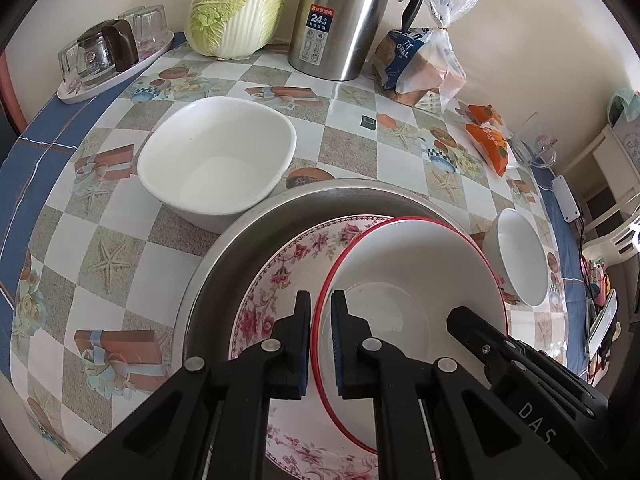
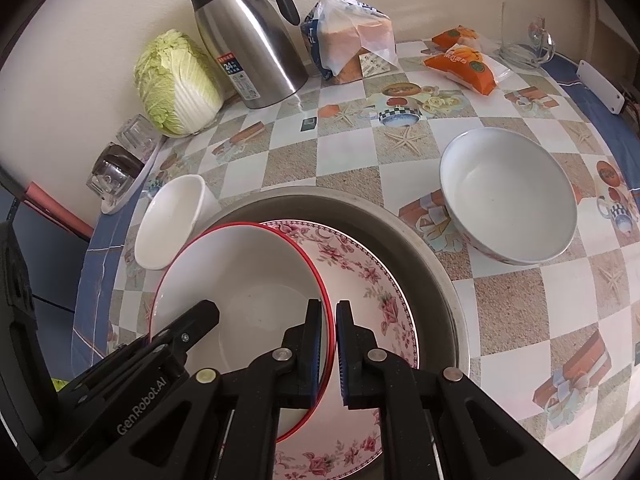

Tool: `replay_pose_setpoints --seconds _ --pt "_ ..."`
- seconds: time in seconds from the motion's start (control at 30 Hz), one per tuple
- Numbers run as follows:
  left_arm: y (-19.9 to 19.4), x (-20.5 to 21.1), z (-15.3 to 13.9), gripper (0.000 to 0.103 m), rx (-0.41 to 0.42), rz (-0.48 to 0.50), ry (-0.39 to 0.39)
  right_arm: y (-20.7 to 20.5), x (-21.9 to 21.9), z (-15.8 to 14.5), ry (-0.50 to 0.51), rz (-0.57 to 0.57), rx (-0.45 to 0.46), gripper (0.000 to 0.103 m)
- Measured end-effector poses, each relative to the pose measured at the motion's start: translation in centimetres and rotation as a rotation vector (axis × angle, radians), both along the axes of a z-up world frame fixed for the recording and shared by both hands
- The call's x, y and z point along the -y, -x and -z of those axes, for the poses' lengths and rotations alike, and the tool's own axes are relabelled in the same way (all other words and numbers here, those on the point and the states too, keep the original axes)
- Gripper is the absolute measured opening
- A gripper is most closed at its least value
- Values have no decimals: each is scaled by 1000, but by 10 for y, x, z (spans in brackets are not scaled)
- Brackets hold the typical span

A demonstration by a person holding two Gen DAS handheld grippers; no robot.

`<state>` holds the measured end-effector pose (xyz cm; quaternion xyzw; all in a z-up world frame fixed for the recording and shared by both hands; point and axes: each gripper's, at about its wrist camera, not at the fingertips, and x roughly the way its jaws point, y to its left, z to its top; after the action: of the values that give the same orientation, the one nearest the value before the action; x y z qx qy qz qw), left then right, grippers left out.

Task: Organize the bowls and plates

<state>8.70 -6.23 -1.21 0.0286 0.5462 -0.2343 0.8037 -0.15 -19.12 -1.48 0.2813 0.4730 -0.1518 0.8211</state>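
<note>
1. Both tools are clamped on the same red-rimmed bowl [image 1: 400, 304]. The left gripper [image 1: 321, 300] pinches its rim at the bowl's nine o'clock side, one pad inside the wall and one outside. The right gripper [image 2: 329, 308] does the same at the three o'clock side. Each pair of jaws is nearly closed, with only the thin wall between them.

2. The bowl sits tilted on a flowered plate [image 1: 280, 276], which lies inside a wide metal basin [image 1: 320, 196]. I judge the step in hand to be lifting or settling this bowl with two hands.

3. To do it well, keep both grips equally firm. A thin, glazed rim can slip if one side loosens first.

4. Move both hands together and level, so the bowl does not twist between the pads or scrape the plate under it.

5. Mind the neighbours. A square white bowl [image 1: 216, 156] stands at about eleven o'clock from the basin in the left view. A round white bowl [image 2: 508, 196] stands at about two o'clock in the right view. Either looks like a possible stacking partner, but which is meant I cannot tell.

6. Keep the path low and clear of the metal jug [image 2: 256, 44] and cabbage [image 2: 176, 84] at twelve o'clock on the table [image 2: 520, 320].

7. Open the jaws only once the bowl rests flat and steady.
</note>
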Motion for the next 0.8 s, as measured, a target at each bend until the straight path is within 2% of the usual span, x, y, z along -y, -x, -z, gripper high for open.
replay_pose_setpoints --seconds 0.5,0.8 --pt "-1 -4 -7 9 -3 -8 33 2 3 -4 -2 6 4 11" --pt "3 -14 -39 11 76 -18 78 12 6 -32 36 17 72 11"
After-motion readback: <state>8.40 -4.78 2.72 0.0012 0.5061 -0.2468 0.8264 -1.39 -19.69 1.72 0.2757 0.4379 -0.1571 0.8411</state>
